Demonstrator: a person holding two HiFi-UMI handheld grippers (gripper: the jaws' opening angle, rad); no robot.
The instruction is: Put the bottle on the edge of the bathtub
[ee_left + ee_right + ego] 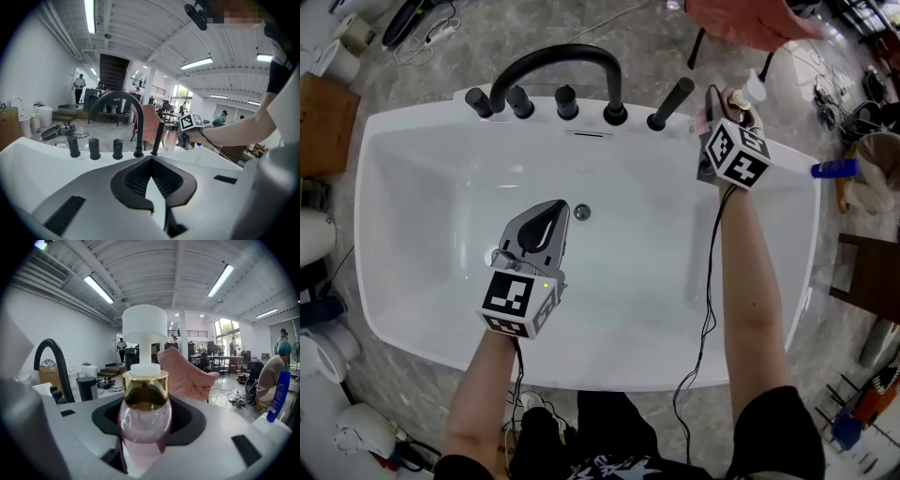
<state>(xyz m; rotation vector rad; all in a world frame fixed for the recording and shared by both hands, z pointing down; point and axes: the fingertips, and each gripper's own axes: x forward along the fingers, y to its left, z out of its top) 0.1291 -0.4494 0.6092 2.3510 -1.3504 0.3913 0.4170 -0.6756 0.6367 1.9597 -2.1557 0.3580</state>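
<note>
A clear pink bottle [143,420] with a gold collar and a white pump cap [754,89] stands upright between the jaws of my right gripper [727,108], which is shut on its round body. It hangs over the far right corner of the white bathtub's edge [778,155], beside the black hand-shower handle [670,103]. Whether its base touches the edge is hidden. My left gripper [546,225] hovers over the tub's inside near the drain [581,213], jaws together and holding nothing. In the left gripper view my left gripper [152,187] points at the taps.
A black arched faucet [562,61] and several black knobs [520,101] line the far rim. A blue bottle [834,169] lies on the right rim. A pink cloth [187,373] hangs behind the tub. Wooden furniture, cables and white fixtures surround the tub on the floor.
</note>
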